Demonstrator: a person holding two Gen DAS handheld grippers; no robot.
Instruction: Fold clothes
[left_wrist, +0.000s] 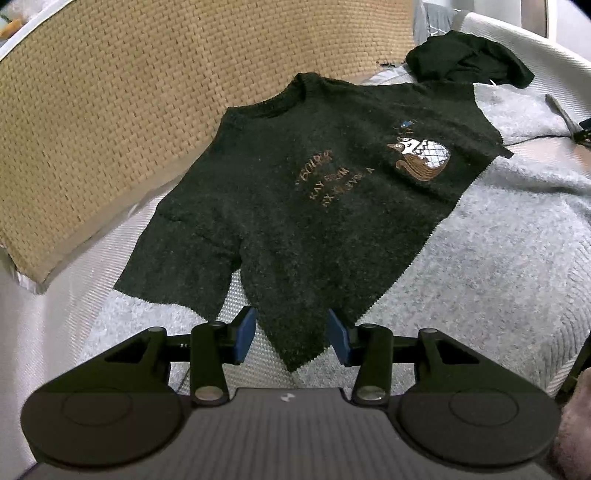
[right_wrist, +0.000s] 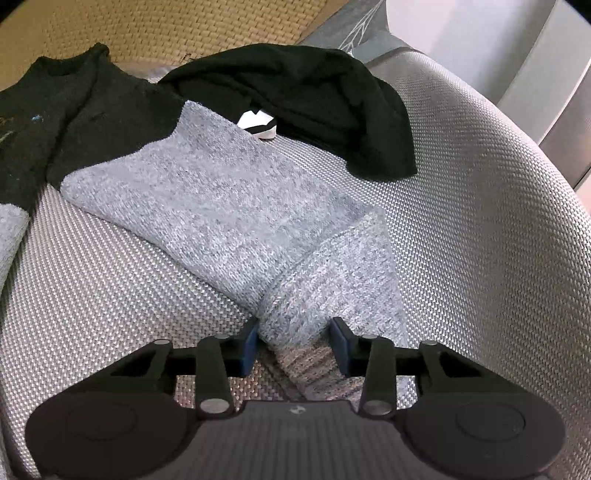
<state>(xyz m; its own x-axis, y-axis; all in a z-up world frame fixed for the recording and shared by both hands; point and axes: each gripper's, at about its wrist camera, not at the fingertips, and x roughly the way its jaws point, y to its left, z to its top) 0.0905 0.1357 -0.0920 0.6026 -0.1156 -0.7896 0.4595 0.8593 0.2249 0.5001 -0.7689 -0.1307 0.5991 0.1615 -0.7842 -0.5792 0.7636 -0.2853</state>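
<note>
The left tongs (left_wrist: 291, 334) stand parted around the dark hem corner of one two-tone sweater (left_wrist: 332, 166); the right tongs (right_wrist: 294, 341) straddle its grey sleeve cuff (right_wrist: 314, 317), pads apparently touching. A second black garment (right_wrist: 314, 99) lies crumpled at the bed's (right_wrist: 480, 221) far edge.

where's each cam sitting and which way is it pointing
Left wrist: on the left gripper, angled down over the dark sweater, whose corner lies between its blue pads; a bit of hand shows at lower right.
Right wrist: on the right gripper, angled down at the grey sleeve, whose cuff lies between its pads.
Shared: the sweater, the crumpled black garment, the woven mat.
</note>
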